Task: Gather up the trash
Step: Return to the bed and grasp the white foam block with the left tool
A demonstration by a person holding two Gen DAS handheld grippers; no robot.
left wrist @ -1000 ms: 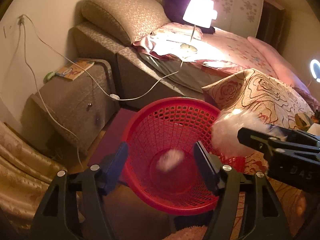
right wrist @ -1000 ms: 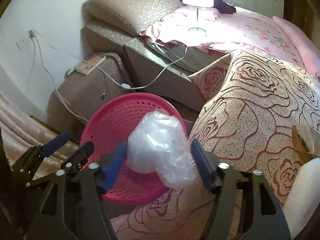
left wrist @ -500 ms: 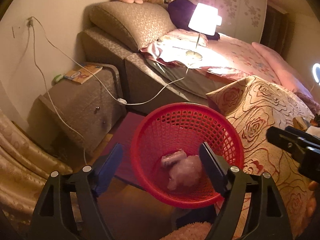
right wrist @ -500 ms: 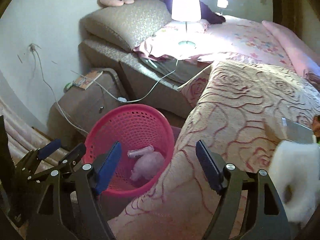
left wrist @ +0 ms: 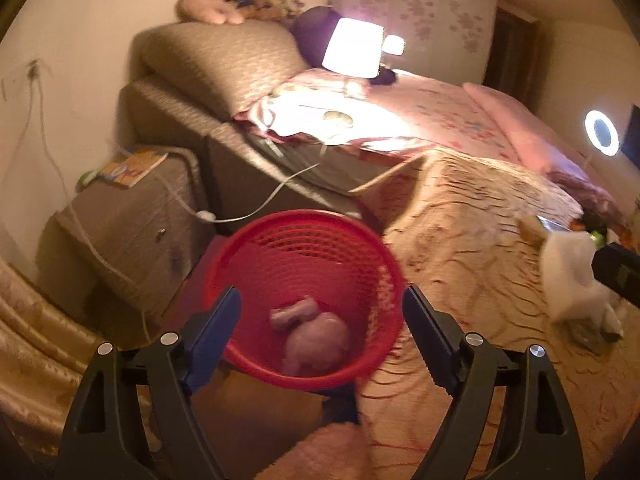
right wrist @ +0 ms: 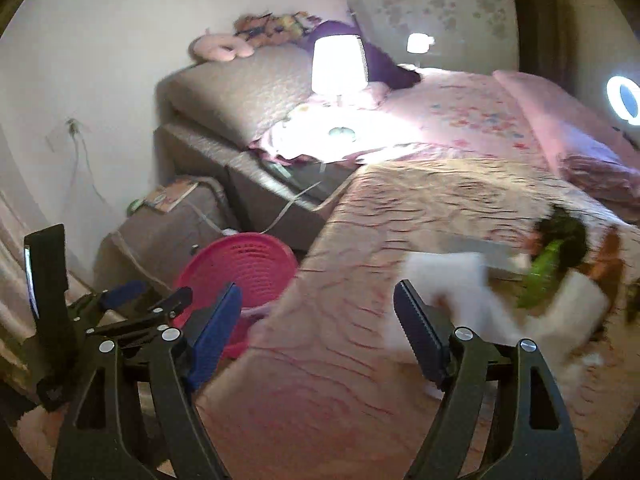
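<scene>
Both trash pieces held a second ago now lie in the red basket (left wrist: 256, 240): the small pale wad (left wrist: 294, 312) from the left side and the crumpled clear plastic bag (left wrist: 318, 344) from the right, touching each other on the basket floor. Left gripper (left wrist: 322, 308) has lifted back from the basket; its jaws have just been opening and now stand wide apart with nothing between the blue pads, the basket seen through the gap. Right gripper (right wrist: 318, 306) has swung away from the basket toward the rose-patterned bedspread (right wrist: 400, 208); its jaws have also just been opening, spread wide, nothing gripped.

Basket sits on the floor between the grey nightstand (left wrist: 132, 216) and the bedspread's hanging edge, a white cable (left wrist: 256, 208) draped just behind its rim. From the right wrist view the basket (right wrist: 240, 264) shows at lower left, with the left gripper (right wrist: 144, 300) just in front of it.

More trash remains on the bedspread, motion-blurred: white crumpled paper or tissue (right wrist: 444, 280) just beyond the right gripper's right-hand finger, a green wrapper (right wrist: 544, 272) beside it, darker and orange scraps behind that cannot be identified. From the left wrist view the white clump (left wrist: 568, 280) lies far right, partly behind the right gripper's black frame (left wrist: 616, 268).

Lit lamp (left wrist: 352, 54) stands on the bed near the headboard cushion (left wrist: 224, 60).
</scene>
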